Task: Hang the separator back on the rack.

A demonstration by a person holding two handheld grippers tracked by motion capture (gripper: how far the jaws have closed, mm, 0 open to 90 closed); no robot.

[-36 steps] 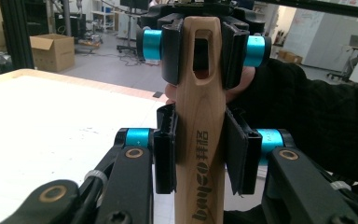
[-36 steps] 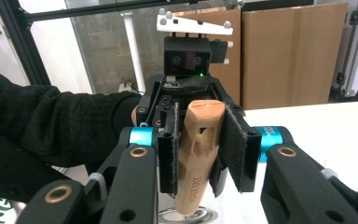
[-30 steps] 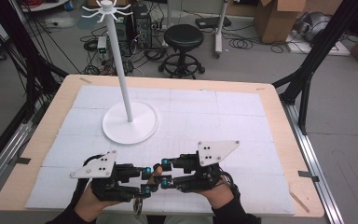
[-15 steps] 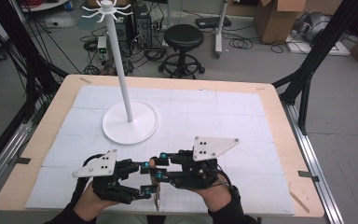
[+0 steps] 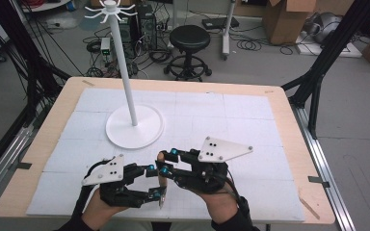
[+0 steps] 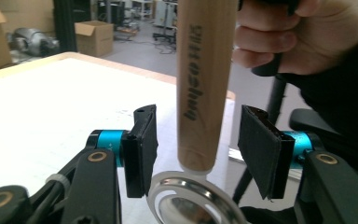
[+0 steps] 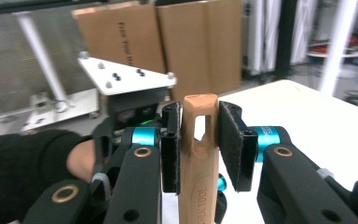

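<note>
A kitchen tool with a wooden handle (image 5: 162, 183) hangs upright over the table's near edge. A metal ring (image 6: 191, 200) sits at its lower end. My right gripper (image 7: 199, 144) is shut on the handle (image 7: 199, 163) just beside the slot at its top. My left gripper (image 6: 198, 149) is open around the handle's lower part (image 6: 200, 84), with a gap on each side. Its jaws have just been opening off the handle, then came in slightly. In the high view the left gripper (image 5: 155, 182) faces the right gripper (image 5: 167, 161) tip to tip.
A white stand (image 5: 127, 82) with hooks on top rises from a round base (image 5: 135, 129) at the table's middle left. White mats cover the wooden table (image 5: 289, 144). Beyond it are a black stool (image 5: 189, 41), cardboard boxes and cables on the floor.
The left jaws, shut on the handle a second ago, now stand apart around it. The right gripper has lifted a little with the tool in it.
</note>
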